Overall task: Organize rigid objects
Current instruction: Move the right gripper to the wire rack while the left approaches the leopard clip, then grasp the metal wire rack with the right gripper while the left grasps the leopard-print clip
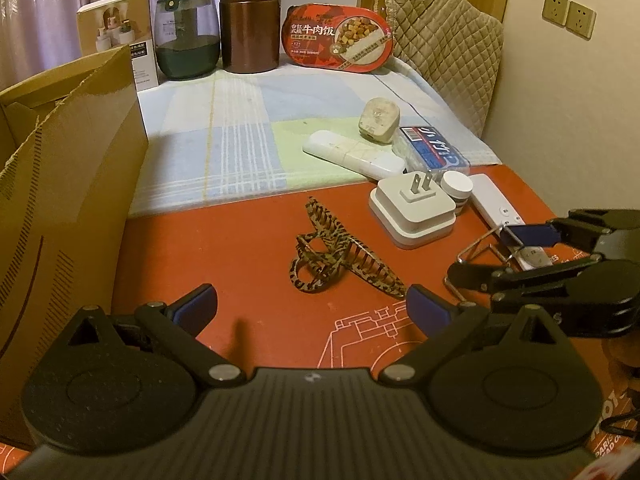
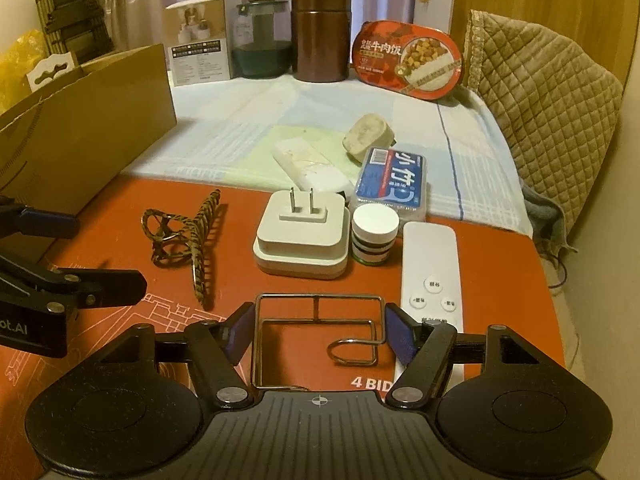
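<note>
The bent wire rack sits low in the middle of the right wrist view, squeezed between the two pads of the right gripper. A white remote lies just to its right. Above it are a white plug block and a small jar. A stripy hair claw lies to the left. The left gripper is wide open and empty over the red mat. A brown box stands at the left.

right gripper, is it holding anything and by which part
The right gripper has the wire rack between its fingers, pads against the frame's two outer sides. The left gripper holds nothing.
</note>
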